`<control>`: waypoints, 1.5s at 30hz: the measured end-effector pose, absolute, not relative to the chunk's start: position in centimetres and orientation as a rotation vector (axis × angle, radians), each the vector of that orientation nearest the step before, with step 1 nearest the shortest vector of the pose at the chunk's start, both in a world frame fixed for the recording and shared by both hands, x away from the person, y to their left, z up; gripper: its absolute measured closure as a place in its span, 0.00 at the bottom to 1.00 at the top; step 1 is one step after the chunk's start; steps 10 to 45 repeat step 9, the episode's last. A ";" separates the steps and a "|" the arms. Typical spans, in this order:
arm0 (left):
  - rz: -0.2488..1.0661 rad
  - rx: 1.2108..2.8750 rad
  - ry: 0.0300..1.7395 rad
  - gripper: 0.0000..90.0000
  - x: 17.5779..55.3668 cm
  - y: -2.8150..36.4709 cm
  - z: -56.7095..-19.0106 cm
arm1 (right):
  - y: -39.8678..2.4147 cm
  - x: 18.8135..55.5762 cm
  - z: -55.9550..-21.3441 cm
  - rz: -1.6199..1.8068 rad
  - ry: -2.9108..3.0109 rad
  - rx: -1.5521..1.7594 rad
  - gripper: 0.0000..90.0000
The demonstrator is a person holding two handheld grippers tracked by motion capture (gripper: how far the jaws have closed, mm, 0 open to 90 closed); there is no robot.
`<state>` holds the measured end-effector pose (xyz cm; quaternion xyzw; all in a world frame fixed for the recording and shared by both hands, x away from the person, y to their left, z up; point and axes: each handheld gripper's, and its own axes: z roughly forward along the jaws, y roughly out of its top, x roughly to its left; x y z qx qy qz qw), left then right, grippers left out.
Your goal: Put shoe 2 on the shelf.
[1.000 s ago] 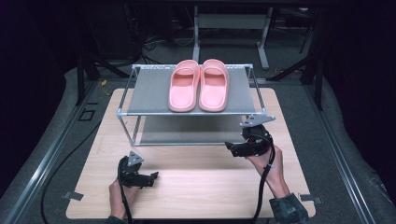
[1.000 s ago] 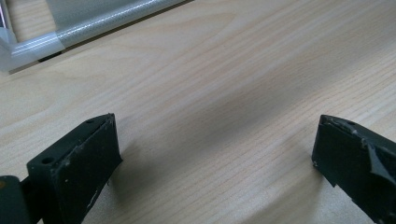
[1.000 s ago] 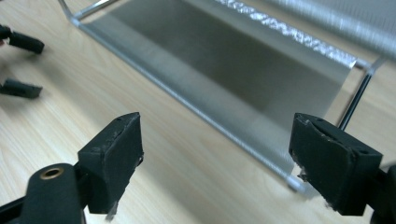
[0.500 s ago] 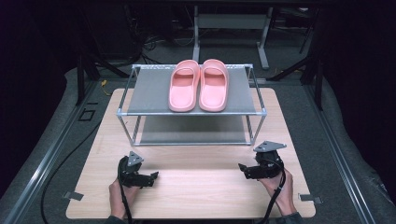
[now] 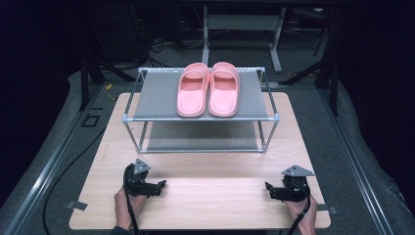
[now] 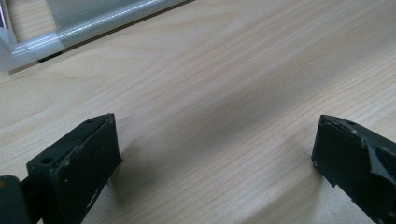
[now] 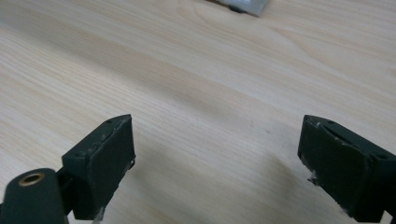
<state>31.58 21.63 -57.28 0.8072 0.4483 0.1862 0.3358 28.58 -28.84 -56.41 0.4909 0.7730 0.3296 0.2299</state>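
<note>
High view shows the left gripper (image 5: 159, 186) and right gripper (image 5: 269, 188) low over the table (image 5: 215, 196), both with jaws wide apart and empty, near the shoe rack (image 5: 200, 115).

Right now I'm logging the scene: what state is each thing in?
Pink slippers: side by side, upright, on the rack's top shelf.
Rack: standing on the table, lower shelf bare.
Left gripper: jaws open, nothing between them, low over the table.
Right gripper: jaws open, nothing between them.
</note>
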 end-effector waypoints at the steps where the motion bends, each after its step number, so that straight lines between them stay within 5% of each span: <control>1: 0.486 2.105 1.169 0.01 31.6 21.6 -57.3 | -29.1 28.5 -56.7 0.933 2.131 1.348 0.12; 45: 0.487 2.105 1.170 0.01 31.6 21.6 -57.3 | -29.3 28.5 -56.9 0.908 2.118 1.365 0.11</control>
